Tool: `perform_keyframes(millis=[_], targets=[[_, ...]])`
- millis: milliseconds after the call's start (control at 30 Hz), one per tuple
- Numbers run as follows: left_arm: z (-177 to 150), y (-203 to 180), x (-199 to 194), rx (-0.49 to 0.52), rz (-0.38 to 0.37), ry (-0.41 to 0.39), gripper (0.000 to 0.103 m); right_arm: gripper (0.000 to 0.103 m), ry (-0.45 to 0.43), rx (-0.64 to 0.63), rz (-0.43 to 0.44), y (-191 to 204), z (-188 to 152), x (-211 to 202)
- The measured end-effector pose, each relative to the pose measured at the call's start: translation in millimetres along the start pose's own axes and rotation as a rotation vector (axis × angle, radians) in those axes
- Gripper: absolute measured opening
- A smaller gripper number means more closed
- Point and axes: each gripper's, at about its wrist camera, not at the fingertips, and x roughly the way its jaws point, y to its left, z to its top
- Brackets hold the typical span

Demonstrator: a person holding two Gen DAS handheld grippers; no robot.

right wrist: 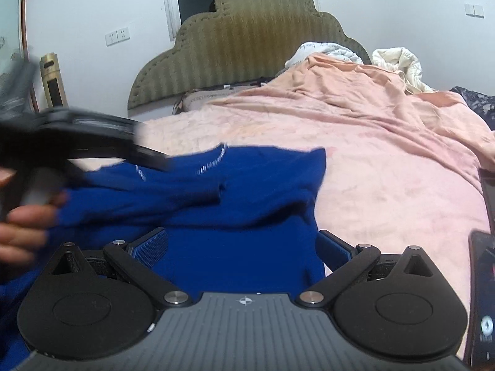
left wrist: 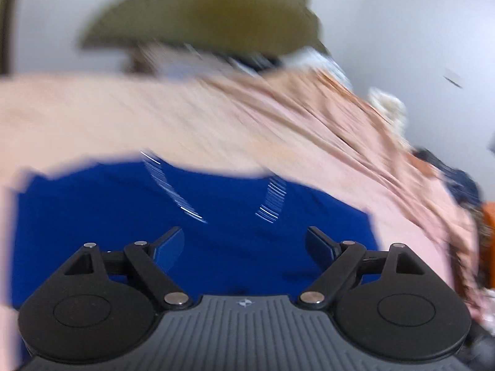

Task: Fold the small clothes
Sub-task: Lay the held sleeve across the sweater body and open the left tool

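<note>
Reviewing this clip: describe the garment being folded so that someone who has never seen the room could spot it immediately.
Start at the olive scalloped headboard and come down the pink bedspread to its near edge. The blue garment lies there, just in front of both open hand-held grippers. It is the only deep blue cloth on the bed, with small white lettering near its top edge.

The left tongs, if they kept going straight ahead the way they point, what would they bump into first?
Most likely the blue garment lying on the pink bedspread. The left tongs stand open right over it, pointing downward. The picture is blurry, so depth is uncertain.
</note>
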Motion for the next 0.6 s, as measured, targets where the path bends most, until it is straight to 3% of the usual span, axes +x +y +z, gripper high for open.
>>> perform_keyframes(millis=[133,267,400,433,467,500,533,600], targets=[[5,33,-21,-0.006,0.183,-0.029,0.086,0.100,0.013,0.097,0.156,-4,30,31],[-7,53,-23,-0.047,0.226,0.018,0.086,0.090,0.093,0.279,0.306,-14,52,83],[-14,64,-18,-0.051,0.265,0.035,0.086,0.058,0.228,0.502,0.320,-32,53,135],[-16,65,-13,-0.053,0.277,0.035,0.086,0.055,0.245,0.529,0.321,-34,52,145],[-18,67,-13,-0.057,0.282,0.031,0.086,0.045,0.257,0.533,0.310,-33,52,151],[-17,69,-13,-0.063,0.284,0.028,0.086,0.027,0.265,0.526,0.292,-31,51,156],[-16,70,-14,-0.070,0.287,0.028,0.086,0.018,0.267,0.517,0.280,-27,49,157],[-14,73,-15,-0.087,0.293,0.018,0.086,0.012,0.251,0.512,0.289,-25,49,156]])
